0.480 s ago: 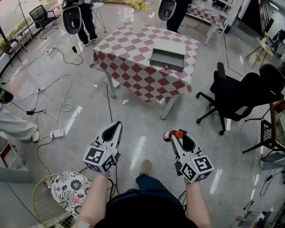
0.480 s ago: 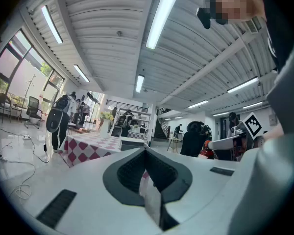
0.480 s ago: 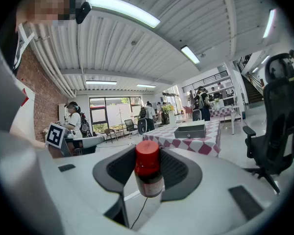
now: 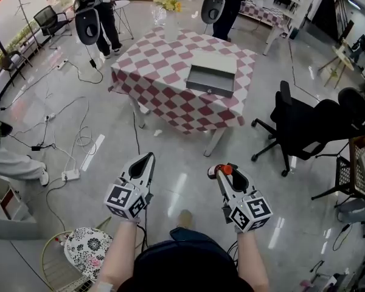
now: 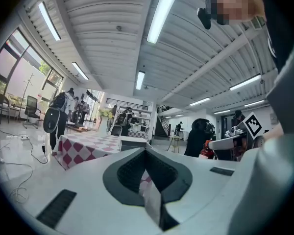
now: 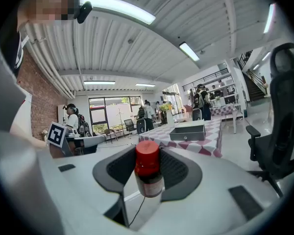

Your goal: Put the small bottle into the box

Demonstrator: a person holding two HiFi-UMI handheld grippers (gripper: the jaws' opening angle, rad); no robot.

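Note:
My right gripper (image 4: 221,171) is held low over the floor, shut on a small bottle (image 4: 225,170) with a red cap. In the right gripper view the bottle (image 6: 148,176) stands upright between the dark pads (image 6: 179,173). My left gripper (image 4: 148,157) is beside it at the same height, shut, with nothing in it; its tips meet in the left gripper view (image 5: 146,152). The grey open box (image 4: 212,72) lies on the red-and-white checked table (image 4: 151,78) well ahead of both grippers. That box (image 6: 186,131) also shows far off in the right gripper view.
A black office chair (image 4: 307,123) stands right of the table. Cables (image 4: 61,117) and a power strip (image 4: 70,174) lie on the floor at the left. A patterned stool (image 4: 87,247) is near my left arm. People and black chairs (image 4: 87,24) stand behind the table.
The view has shifted a little toward the table, which now sits slightly lower and left. Both grippers keep their places in the view, the bottle still held in the right one.

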